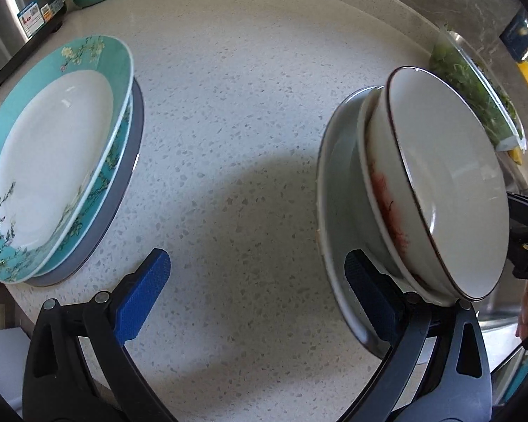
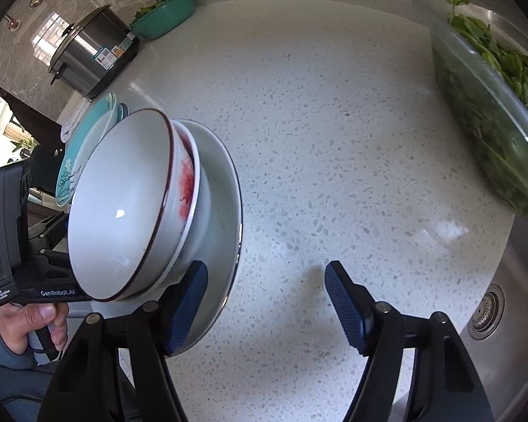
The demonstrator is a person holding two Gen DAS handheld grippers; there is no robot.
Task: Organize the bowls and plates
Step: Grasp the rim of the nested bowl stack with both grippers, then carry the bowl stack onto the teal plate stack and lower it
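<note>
Two white bowls are nested on a pale green plate (image 1: 338, 183); the top bowl (image 1: 450, 183) has a dark rim and the one under it (image 1: 383, 190) has a red pattern. My left gripper (image 1: 257, 299) is open above bare counter, its right finger beside that plate's near rim. Teal floral plates (image 1: 52, 147) rest on a grey plate (image 1: 123, 193) to the left. In the right wrist view my right gripper (image 2: 265, 307) is open too, its left finger at the edge of the pale plate (image 2: 221, 204) under the bowl (image 2: 123, 204). Only counter lies between its pads.
A steel cooker (image 2: 91, 56) and a green basin (image 2: 165, 10) stand at the counter's back. A clear container of leafy greens (image 2: 492, 105) sits by the sink, whose drain (image 2: 485, 313) shows at lower right. A hand (image 2: 35, 327) grips the left tool's handle.
</note>
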